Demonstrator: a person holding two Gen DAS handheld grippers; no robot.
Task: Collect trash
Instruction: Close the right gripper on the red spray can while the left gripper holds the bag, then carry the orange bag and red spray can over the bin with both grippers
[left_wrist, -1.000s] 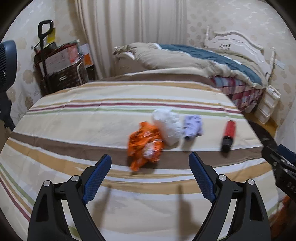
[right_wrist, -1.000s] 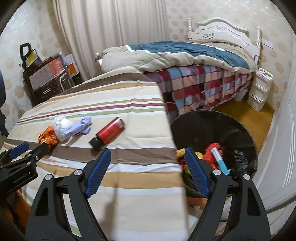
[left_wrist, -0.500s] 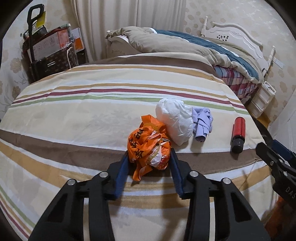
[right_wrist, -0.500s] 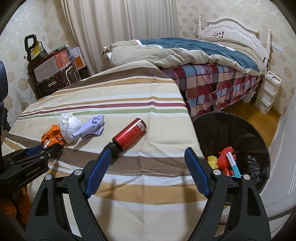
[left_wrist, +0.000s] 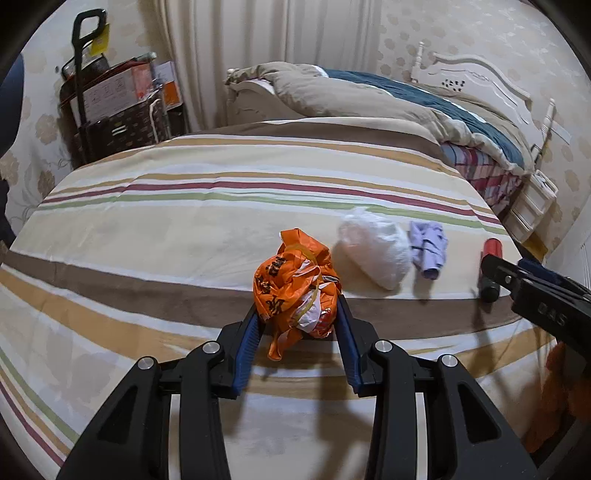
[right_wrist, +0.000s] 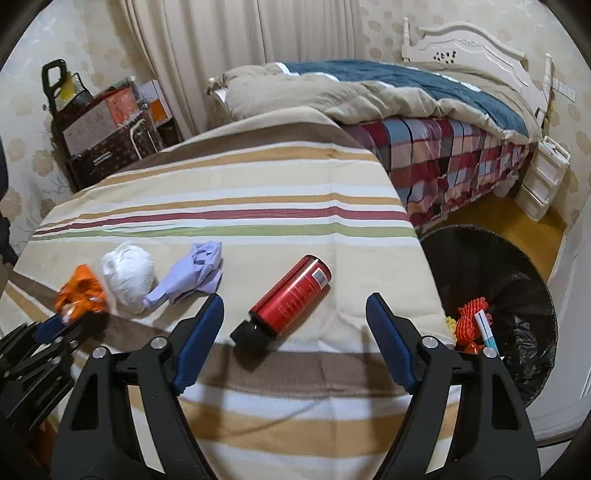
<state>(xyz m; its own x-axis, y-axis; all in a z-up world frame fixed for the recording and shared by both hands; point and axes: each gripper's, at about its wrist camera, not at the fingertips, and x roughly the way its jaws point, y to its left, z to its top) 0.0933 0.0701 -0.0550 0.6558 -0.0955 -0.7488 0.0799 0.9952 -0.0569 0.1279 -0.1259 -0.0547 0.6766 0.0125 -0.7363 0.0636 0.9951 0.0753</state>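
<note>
Orange plastic, a crumpled snack bag (left_wrist: 295, 288), now sits clamped between the jaws of the left gripper (left_wrist: 297, 314); a second ago those jaws stood wide apart short of it, so the first pickup looks made and the bag is ready to lift off the striped surface (left_wrist: 166, 229). The right gripper (right_wrist: 293, 325) has moved in on the red bottle (right_wrist: 290, 295), which lies at its twelve o'clock between jaws that have just been closing but are still apart and not touching it. A white wad (right_wrist: 127, 271) and a lilac cloth (right_wrist: 195, 271) wait at ten o'clock. At three o'clock the black-lined bin (right_wrist: 517, 295) already holds orange netting and a white-and-teal stick.
</note>
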